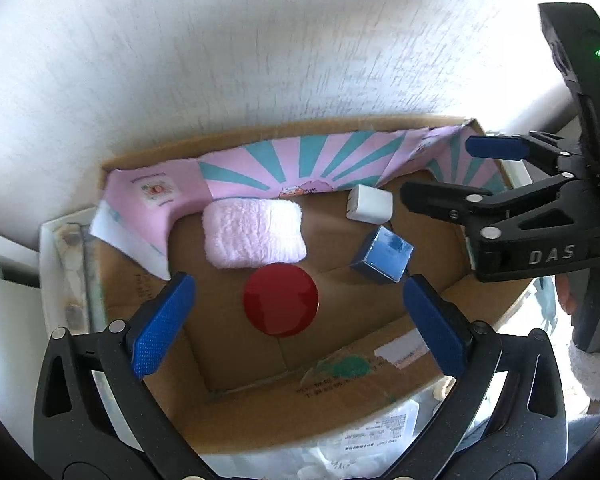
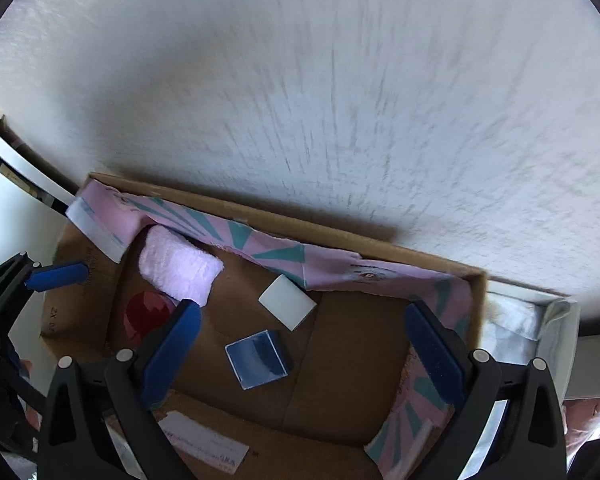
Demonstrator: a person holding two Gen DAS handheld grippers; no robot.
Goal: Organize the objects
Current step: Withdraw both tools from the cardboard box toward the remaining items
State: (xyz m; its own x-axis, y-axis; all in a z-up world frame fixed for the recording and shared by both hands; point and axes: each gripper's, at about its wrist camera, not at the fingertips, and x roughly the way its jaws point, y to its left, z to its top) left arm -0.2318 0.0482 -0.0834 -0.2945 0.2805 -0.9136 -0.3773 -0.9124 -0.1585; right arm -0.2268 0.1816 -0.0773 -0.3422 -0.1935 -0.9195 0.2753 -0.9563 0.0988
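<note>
An open cardboard box (image 1: 380, 376) (image 2: 332, 440) holds a rolled pink towel (image 1: 254, 234) (image 2: 178, 268), a red disc (image 1: 281, 299) (image 2: 146, 314), a white block (image 1: 370, 203) (image 2: 287, 301) and a blue cube (image 1: 384, 255) (image 2: 258, 358). My left gripper (image 1: 296, 320) is open and empty above the red disc. My right gripper (image 2: 304, 352) is open and empty above the blue cube; it also shows in the left wrist view (image 1: 452, 172) at the box's right side.
A pink and teal patterned flap (image 1: 300, 168) (image 2: 284, 252) lines the box's far wall. A white textured wall (image 1: 260, 60) stands just behind the box. A white tray edge (image 1: 56, 248) lies under the box at the left.
</note>
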